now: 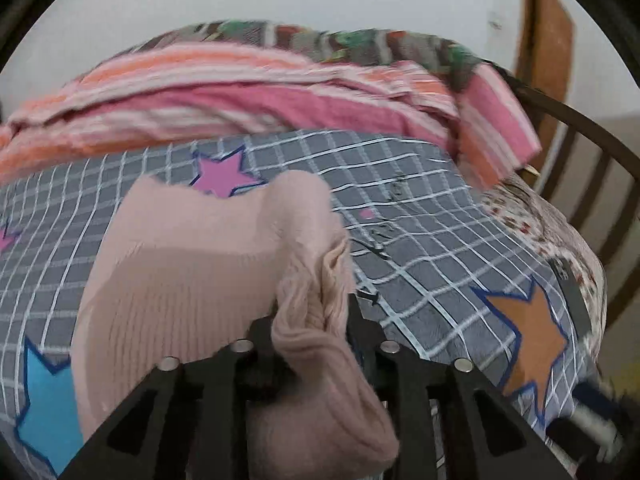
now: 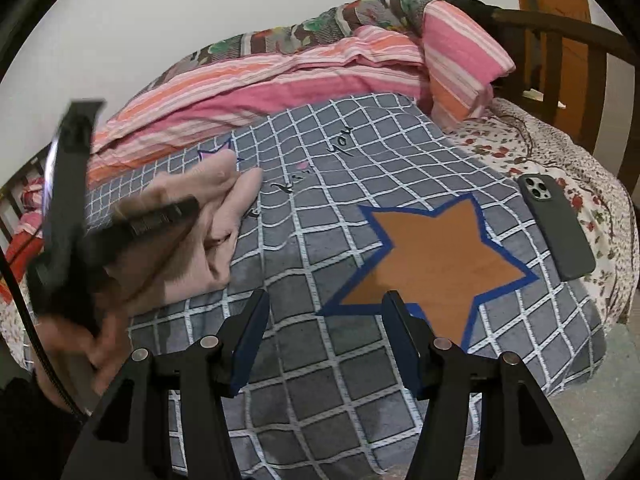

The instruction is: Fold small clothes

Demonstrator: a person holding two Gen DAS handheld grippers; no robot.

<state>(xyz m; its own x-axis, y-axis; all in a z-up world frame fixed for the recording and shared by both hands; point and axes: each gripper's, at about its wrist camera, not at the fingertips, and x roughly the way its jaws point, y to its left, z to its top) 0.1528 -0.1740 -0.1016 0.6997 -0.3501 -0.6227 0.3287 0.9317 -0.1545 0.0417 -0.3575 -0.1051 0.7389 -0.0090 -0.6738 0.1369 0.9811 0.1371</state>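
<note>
On the bed's checked blanket (image 2: 320,240), one pink knit garment (image 1: 180,272) bunches in the left gripper's (image 1: 312,320) clenched jaws; right gripper (image 2: 326,320) released; one phone (image 2: 556,228).

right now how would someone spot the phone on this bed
Start at the grey checked blanket with the big orange star. Just past the star's right tip, off the blanket, the phone lies on the floral sheet. It is the only dark, hard slab there, camera lenses up.
</note>
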